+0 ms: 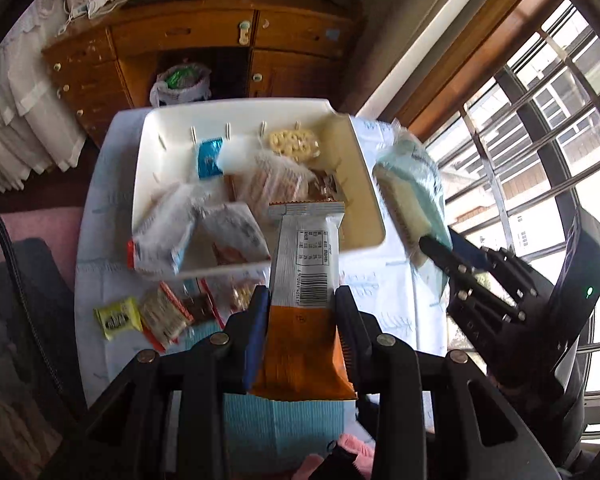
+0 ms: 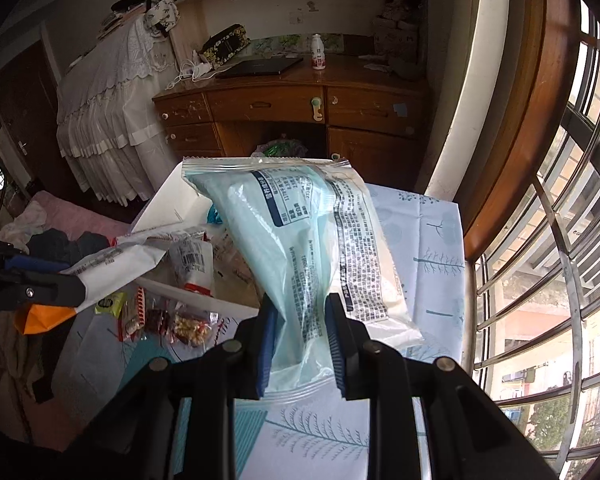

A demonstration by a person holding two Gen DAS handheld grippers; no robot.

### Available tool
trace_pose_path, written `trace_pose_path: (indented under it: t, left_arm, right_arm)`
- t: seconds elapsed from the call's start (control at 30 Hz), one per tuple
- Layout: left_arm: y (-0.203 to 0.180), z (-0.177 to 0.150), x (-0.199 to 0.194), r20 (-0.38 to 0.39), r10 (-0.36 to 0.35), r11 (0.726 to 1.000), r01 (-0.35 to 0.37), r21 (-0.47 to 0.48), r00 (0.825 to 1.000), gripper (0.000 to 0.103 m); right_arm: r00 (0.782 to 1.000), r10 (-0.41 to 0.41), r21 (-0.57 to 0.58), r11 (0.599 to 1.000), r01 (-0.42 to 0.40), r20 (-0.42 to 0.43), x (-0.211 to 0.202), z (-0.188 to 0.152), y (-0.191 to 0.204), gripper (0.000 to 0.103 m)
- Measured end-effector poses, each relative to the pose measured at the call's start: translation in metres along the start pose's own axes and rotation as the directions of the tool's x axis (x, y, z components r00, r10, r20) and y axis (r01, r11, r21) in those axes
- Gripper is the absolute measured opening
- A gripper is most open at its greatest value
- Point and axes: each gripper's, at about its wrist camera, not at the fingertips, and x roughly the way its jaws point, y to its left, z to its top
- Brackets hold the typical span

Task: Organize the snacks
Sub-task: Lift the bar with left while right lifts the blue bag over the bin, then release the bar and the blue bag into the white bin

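We saw four small snack packets (image 1: 160,318) lying near the table's front edge. Our left gripper (image 1: 302,312) pinched one orange-and-white foil wrapper (image 1: 306,280) over the white plastic bin's (image 1: 364,184) front rim; our right gripper (image 2: 300,320) clamped one pale-green clear bag (image 2: 296,240) just right of the bin.

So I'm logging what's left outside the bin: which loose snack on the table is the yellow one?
The small yellow packet, leftmost of the loose snacks in front of the white bin; its neighbours are clear wrappers edged in red.
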Motion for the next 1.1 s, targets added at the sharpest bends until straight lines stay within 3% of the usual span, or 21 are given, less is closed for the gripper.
trace_pose_path:
  t: [0.3,0.53,0.7,0.77,0.97,1.1]
  left_arm:
    - [0.037,0.040,0.010,0.121,-0.032,0.999,0.028,0.036,0.992,0.032]
    - [0.061,0.057,0.030,0.230,-0.028,0.998,0.012,0.069,0.973,0.032]
    - [0.077,0.068,0.051,0.227,-0.021,1.000,0.018,0.017,0.974,0.039]
    - [0.084,0.071,0.059,0.198,-0.029,1.000,0.029,0.004,0.980,0.051]
    - [0.093,0.065,0.063,0.175,-0.036,0.999,0.038,-0.011,0.984,0.066]
    - [0.092,0.055,0.055,0.169,-0.037,0.999,0.038,-0.005,0.985,0.069]
  right_arm:
    - [0.999,-0.005,0.052,0.999,0.003,0.038,0.035,0.025,0.026,0.025]
    - [0.999,-0.009,0.078,0.997,0.006,0.043,0.067,0.038,0.035,0.027]
    - [0.999,-0.002,0.097,0.995,-0.001,0.033,0.087,0.045,0.040,0.033]
    - [1.000,-0.006,0.105,0.994,0.004,0.019,0.093,0.045,0.041,0.037]
    - [1.000,-0.013,0.124,0.992,0.011,0.021,0.095,0.045,0.042,0.039]
    - [0.999,-0.028,0.133,0.991,0.025,0.024,0.089,0.045,0.043,0.043]
